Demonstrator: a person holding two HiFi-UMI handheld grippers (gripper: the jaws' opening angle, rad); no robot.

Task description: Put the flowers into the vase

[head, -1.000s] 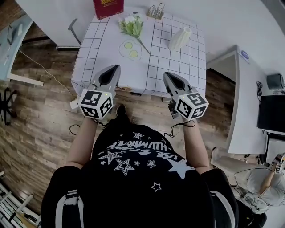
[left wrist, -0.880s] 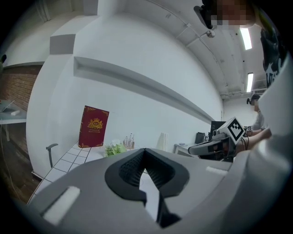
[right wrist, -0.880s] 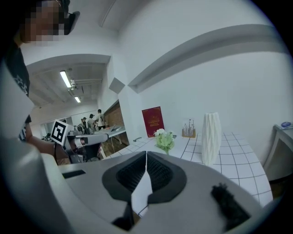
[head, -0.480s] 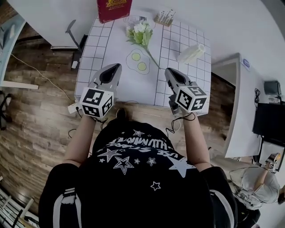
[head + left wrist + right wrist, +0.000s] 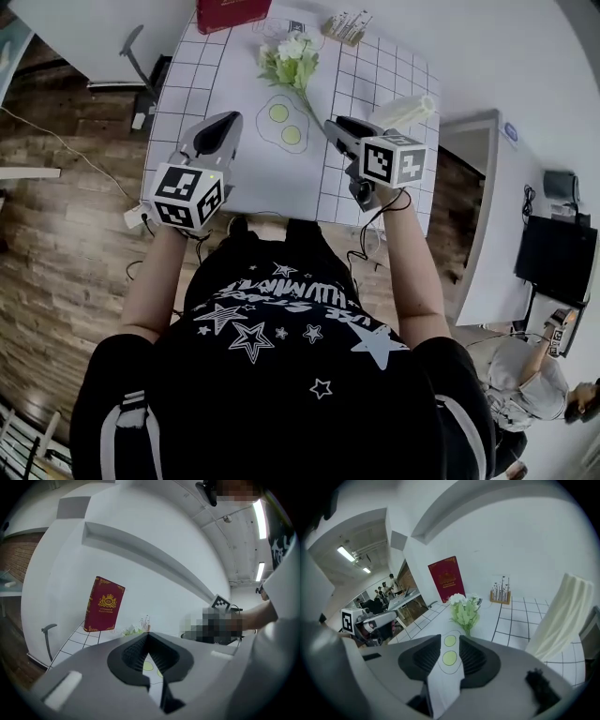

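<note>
**Both tools at the near edge of the worktop, flowers not picked yet**

The flowers [image 5: 292, 58], a small bunch w/ white blooms and green leaves, lie on the far half of the white squared worktop [image 5: 183, 103]. Their stem points toward the person. The vase [image 5: 405, 111], white and ribbed, is at the right side of the worktop, well apart from the flowers. Its base is hidden in the right gripper view, so I cannot tell if it stands straight.

The left tool [image 5: 223, 127] is clenched. In its own view the jaws meet w/ nothing btw. them. It hangs over the near-left part of the worktop.

The right tool [image 5: 337, 127] is released, its jaws are opening, and nothing is btw. them. Through the gap shows only a drawn outline w/ two green circles [image 5: 283, 124]. This tool is over the worktop btw. the drawing and the vase, and it tilts down toward the flowers.

At the far edge stands a red book [image 5: 225, 13], and beside it, to the right, a small wooden holder [image 5: 347, 26] w/ thin sticks. The person wears a black shirt w/ white stars. The floor around is of wood.
</note>
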